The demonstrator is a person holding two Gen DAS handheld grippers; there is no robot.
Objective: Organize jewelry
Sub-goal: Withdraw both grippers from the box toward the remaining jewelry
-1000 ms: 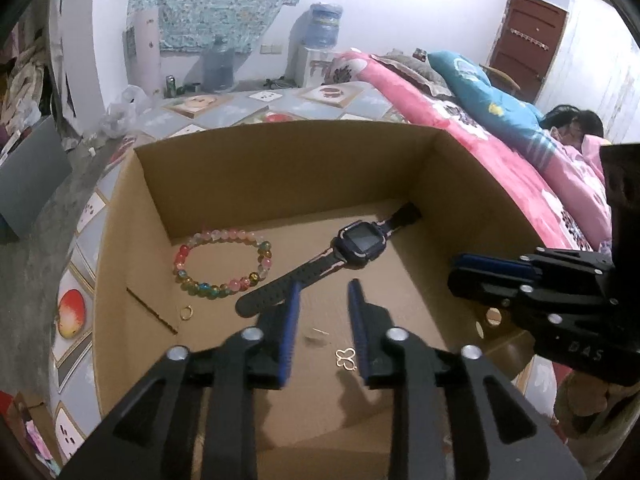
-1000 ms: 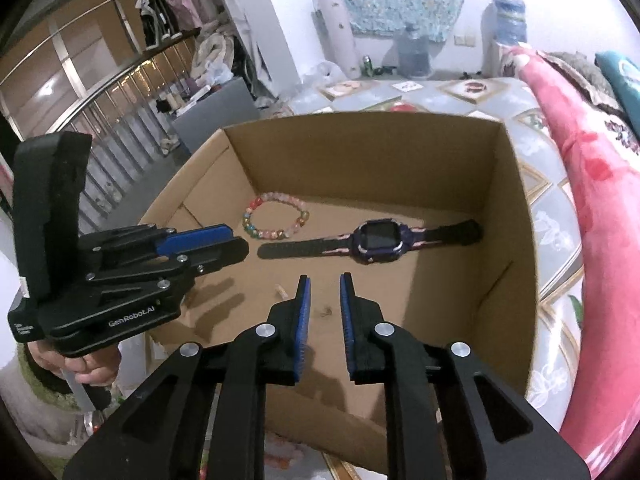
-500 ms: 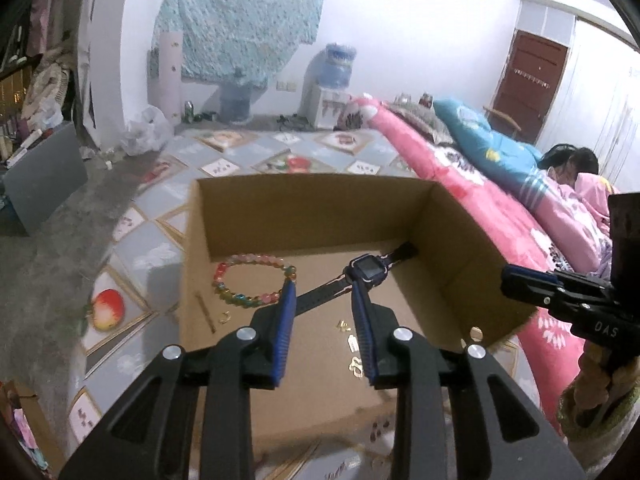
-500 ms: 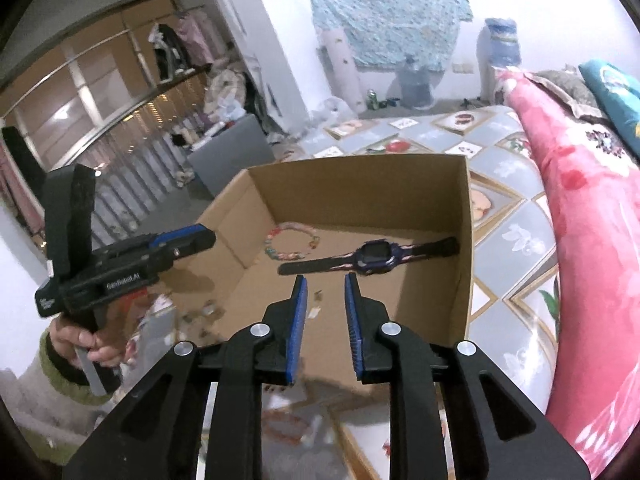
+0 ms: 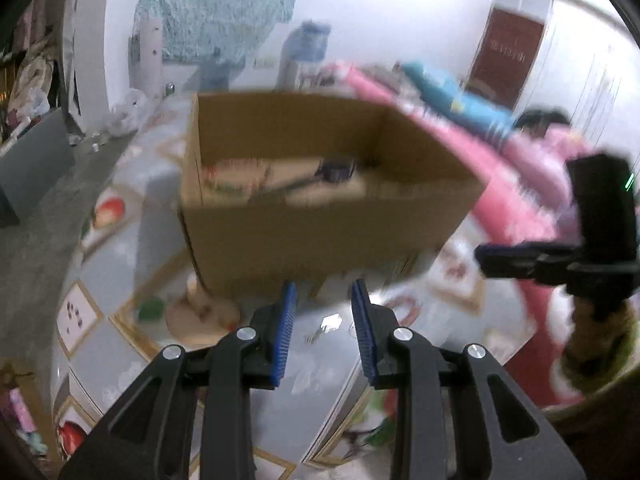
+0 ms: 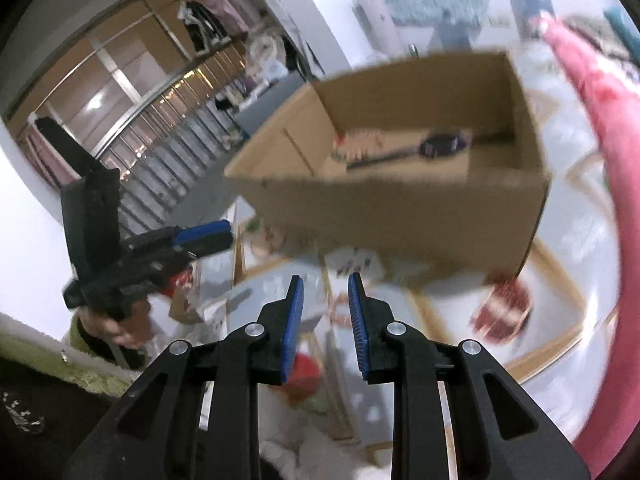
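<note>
The person holds one tool in each hand, both angled downward and forward. The left tool [image 5: 323, 304] has its two blue-padded fingers [image 5: 286, 328] set a modest gap apart, with nothing between them. The right tool [image 6: 325, 298] has just been opening its jaws; its blue pads [image 6: 294, 320] now stand parted by a similar gap, and nothing is between them either. Seen from the right, the left hand [image 6: 116, 328] grips its tool's handle from below, a green fuzzy sleeve [image 6: 60, 356] at the wrist. Seen from the left, the right hand [image 5: 592, 332] grips its handle the same way, blurred, with a green cuff beneath. The two tools are held side by side, well apart.
</note>
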